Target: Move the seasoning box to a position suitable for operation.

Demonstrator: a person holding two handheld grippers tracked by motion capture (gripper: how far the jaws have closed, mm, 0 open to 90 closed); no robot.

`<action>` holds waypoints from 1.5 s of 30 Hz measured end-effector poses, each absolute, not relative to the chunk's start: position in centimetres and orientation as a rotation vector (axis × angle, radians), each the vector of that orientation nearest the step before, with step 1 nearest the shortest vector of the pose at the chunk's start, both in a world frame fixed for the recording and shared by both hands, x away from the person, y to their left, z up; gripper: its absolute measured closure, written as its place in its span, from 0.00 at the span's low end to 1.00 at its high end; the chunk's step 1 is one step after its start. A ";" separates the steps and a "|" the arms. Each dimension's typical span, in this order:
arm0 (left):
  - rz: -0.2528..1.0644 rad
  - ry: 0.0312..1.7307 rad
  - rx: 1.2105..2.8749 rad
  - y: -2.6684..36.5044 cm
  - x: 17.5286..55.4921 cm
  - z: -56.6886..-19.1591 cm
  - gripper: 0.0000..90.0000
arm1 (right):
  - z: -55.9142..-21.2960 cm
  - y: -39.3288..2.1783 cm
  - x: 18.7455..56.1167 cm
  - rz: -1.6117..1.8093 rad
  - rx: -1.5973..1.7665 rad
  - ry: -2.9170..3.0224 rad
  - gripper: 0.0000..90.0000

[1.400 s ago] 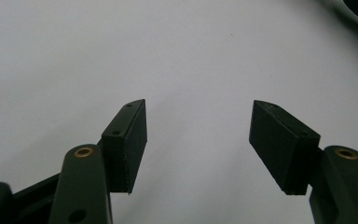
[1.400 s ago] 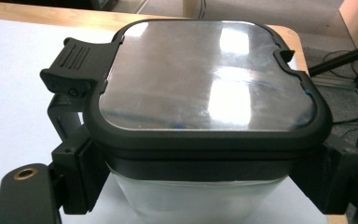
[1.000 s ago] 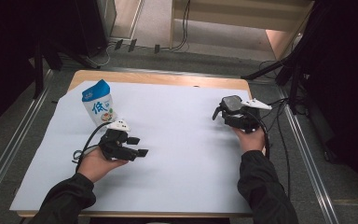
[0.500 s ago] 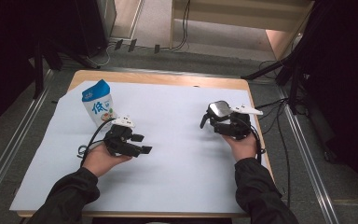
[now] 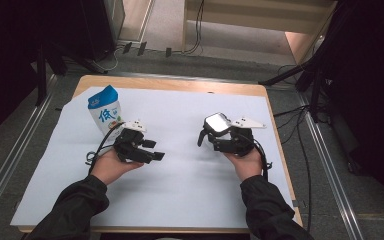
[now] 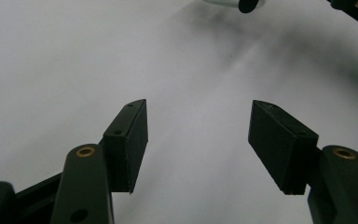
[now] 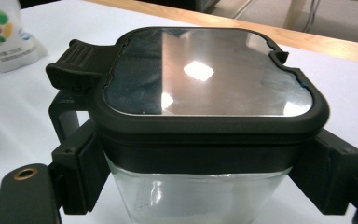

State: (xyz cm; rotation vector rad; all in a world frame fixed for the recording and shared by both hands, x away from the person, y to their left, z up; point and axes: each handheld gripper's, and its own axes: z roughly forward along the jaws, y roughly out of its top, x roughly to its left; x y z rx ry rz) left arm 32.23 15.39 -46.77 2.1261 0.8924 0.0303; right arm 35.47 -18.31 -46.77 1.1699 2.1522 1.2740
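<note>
1. Your table runs wooden along its far edge, and the white sheet covers nearly all of it; its near edge is cut off at the bottom of the high view, where your sleeves come in.
2. The blue-and-white carton stands upright just beyond your left gripper, on the far side from your palm; in the right gripper view only its blurred lower part shows, cropped at the top corner, and the print is too soft to read.
3. Your right gripper has its pads clamped on the clear container, one pad on each side wall just under the dark lid rim. From above you catch only the shiny lid; the body is hidden behind the jaws and your hand.
4. In the right gripper view the container is cut off at the bottom, so whether it rests on the sheet or hangs above it, I can't tell. The latch tab sticks out past your left-hand pad.
5. Your left gripper has its fingers spread wide with nothing but bare sheet between them. Far ahead of the tips, a sliver of the container and a dark jaw tip peek in, mostly cropped.
</note>
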 end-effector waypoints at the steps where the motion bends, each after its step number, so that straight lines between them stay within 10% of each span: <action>1: 0.030 0.892 2.126 15.4 32.2 -46.8 0.43 | -46.8 -18.3 35.5 1.274 1.170 2.152 0.18; 45: 0.073 0.884 2.101 15.8 32.1 -46.5 0.47 | -50.1 -11.5 33.3 1.289 1.011 2.395 0.16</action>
